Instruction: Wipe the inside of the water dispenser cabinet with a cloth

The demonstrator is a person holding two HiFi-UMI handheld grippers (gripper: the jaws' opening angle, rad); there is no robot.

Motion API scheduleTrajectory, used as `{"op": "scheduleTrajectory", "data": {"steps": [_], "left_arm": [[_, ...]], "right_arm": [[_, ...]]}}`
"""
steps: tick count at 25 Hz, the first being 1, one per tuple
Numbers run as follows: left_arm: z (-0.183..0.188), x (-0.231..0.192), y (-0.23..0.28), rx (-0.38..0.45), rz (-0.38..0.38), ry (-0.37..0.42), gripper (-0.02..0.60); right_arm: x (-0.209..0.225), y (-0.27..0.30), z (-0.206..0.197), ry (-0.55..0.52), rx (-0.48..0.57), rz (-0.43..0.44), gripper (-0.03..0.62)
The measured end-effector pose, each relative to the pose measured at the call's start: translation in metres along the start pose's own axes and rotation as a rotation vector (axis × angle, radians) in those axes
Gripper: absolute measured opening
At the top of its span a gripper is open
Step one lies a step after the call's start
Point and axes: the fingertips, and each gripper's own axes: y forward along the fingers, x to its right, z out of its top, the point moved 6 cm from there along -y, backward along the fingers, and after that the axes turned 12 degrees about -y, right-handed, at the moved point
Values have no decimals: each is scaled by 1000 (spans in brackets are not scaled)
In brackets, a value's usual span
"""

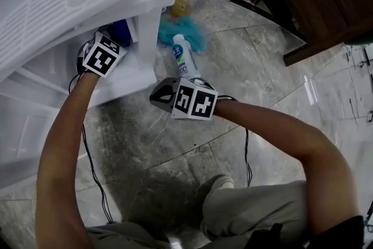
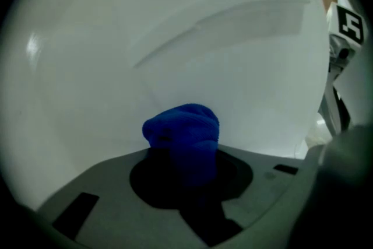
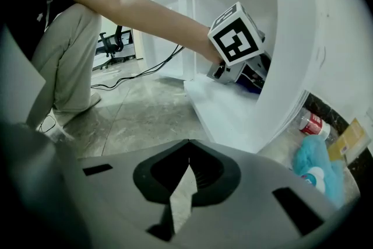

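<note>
Stone floor (image 1: pixel 274 84); white bottle (image 1: pixel 182 58), teal duster (image 1: pixel 197 37)

Cloth (image 1: pixel 121 32) mostly hidden (inside cabinet (image 1: pixel 148 38))

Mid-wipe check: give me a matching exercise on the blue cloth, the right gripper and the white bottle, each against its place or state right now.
Things:
1. blue cloth
2. right gripper
3. white bottle

Places or states:
A. shut with nothing between its jaws, outside the cabinet
B. lying on the floor by the teal fluffy cloth
C. gripped in the left gripper, inside the cabinet

Pairs: 1-C, 2-A, 3-B
</note>
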Motion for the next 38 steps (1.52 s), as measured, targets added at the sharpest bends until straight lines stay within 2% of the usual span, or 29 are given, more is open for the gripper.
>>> {"op": "scheduleTrajectory", "data": {"steps": [10, 16, 20, 24, 26, 35, 38], "left_arm": [[-6, 19, -11, 14, -49, 8, 89], [3, 1, -3, 6, -46, -70, 89], [5, 1, -5, 27, -82, -109, 89], [10, 8, -23, 87, -181, -146, 89], [18, 9, -37, 127, -204, -151, 91], [49, 23, -85, 221, -193, -158, 89], [59, 25, -105, 284, -167, -174, 89]], "right_arm": [[17, 7, 17, -51, 21, -12, -2], [19, 10, 18, -53, 25, -7, -2], [18, 7, 13, -71, 0, -6, -2], [20, 3, 17, -83, -11, -11, -2], [22, 0, 20, -101, -18, -16, -2], [15, -10, 46, -174, -37, -25, -2], [10, -11, 57, -207, -38, -15, -2]]}}
